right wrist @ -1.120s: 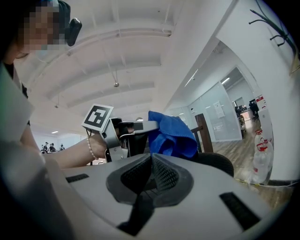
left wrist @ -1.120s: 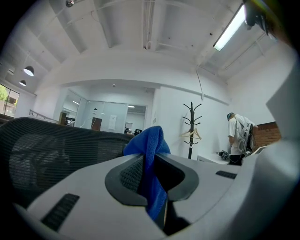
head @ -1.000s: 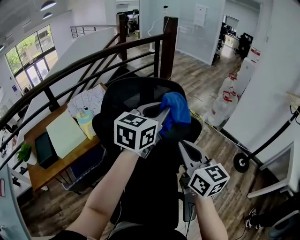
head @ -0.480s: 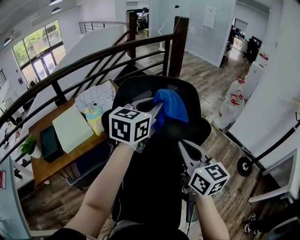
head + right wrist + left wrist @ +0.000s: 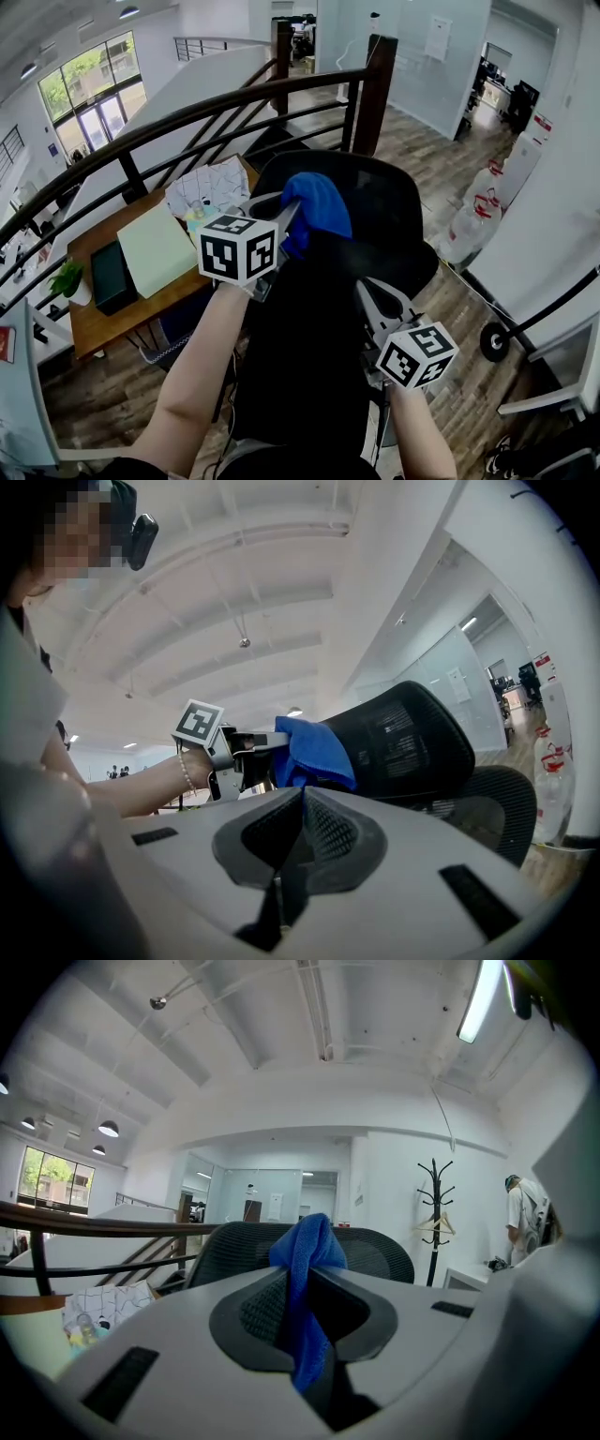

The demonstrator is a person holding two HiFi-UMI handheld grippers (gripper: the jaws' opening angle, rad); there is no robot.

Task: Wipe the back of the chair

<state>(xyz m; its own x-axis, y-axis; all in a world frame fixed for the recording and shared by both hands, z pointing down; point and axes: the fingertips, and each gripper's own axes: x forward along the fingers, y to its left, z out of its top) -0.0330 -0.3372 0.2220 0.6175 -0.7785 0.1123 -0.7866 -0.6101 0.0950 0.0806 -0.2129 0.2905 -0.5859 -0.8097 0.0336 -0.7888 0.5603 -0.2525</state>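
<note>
Pinching a fold of the blue cloth (image 5: 316, 208) tight between the jaws of the left tool (image 5: 286, 214), with the rest bunching above the tips and hanging below them. Holding the cloth against the upper mesh back of the black chair (image 5: 389, 202), close to its top edge. Holding the right tool (image 5: 364, 289) lower and further right, beside the chair back, with jaws pressed together on nothing. Looking down past a dark railing (image 5: 187, 117) onto a wooden bench (image 5: 94, 326) at the left.
</note>
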